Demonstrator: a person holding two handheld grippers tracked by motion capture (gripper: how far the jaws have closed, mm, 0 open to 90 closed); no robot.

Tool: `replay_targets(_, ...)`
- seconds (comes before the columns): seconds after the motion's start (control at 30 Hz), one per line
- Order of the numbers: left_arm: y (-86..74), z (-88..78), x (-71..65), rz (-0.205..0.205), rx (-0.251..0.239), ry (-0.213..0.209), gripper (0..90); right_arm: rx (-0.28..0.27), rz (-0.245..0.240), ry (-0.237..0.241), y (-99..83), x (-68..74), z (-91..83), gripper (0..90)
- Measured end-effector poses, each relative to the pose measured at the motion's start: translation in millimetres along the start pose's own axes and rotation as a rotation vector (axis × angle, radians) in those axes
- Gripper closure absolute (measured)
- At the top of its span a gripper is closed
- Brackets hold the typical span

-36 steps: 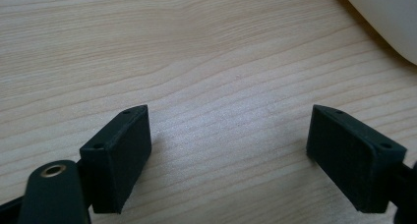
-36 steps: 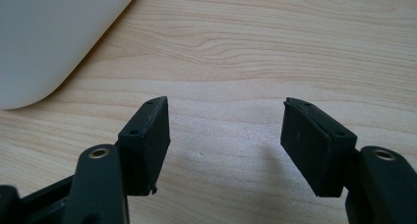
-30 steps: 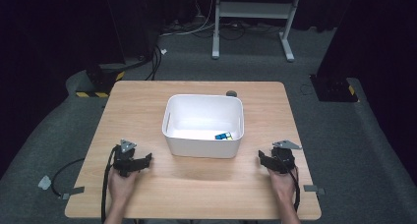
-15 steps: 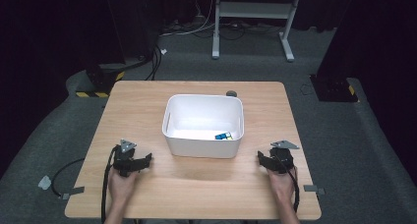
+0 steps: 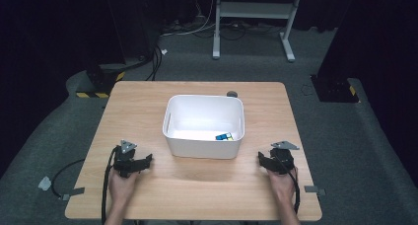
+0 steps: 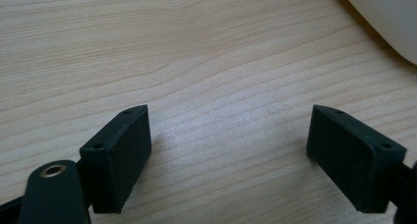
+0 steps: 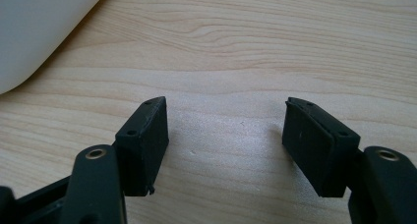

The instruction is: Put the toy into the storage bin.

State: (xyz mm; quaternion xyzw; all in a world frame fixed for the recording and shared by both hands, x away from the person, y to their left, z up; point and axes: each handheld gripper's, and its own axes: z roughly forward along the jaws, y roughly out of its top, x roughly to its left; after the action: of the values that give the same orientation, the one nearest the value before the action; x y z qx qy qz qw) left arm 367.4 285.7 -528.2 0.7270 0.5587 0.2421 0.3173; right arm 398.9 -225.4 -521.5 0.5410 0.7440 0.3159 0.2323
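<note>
A: Where do the 2 grippers stand?

B: Both rest low on the wooden table [image 5: 143,106], one at each near corner of the white tub [image 5: 202,148]. The left gripper [image 5: 147,161] lies at the tub's left, the right gripper [image 5: 261,161] at its right, and each points inward toward the tub without touching it.

A: And the jaws?

B: In the left gripper view they stand wide apart, with bare wood between them. The right gripper's jaws have just been opening. Its own view shows a clear gap and nothing between the pads, though the gap is narrower than the left one.

A: What are they after?

B: Most likely the small coloured cube [image 5: 224,136], blue with yellow and green faces. It lies on the tub's floor in the near right corner, close against the front wall.

A: Why hold the grippers out at the sides like that?

B: I read it as a ready pose: the hands are parked symmetrically, the tub's opening is left free from above, and neither cable crosses it. The right gripper sits nearer the cube, so it seems the natural 1 to go in, over the rim and down
</note>
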Motion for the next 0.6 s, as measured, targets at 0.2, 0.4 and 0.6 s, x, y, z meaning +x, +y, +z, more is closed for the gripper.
replay_targets(0.2,0.0,0.0,0.0,0.000,0.000,0.000,17.1,-0.011,-0.009,-0.012,-1.3,1.8,1.2,31.5)
replay_targets(0.4,-0.1,0.0,0.0,-0.001,0.000,0.000,17.1,-0.005,-0.004,-0.022,-0.8,0.9,2.0,26.9)
replay_targets(0.6,-0.1,-0.1,0.0,-0.001,0.000,0.000,17.1,-0.006,-0.001,-0.026,-0.8,1.1,2.1,26.7)
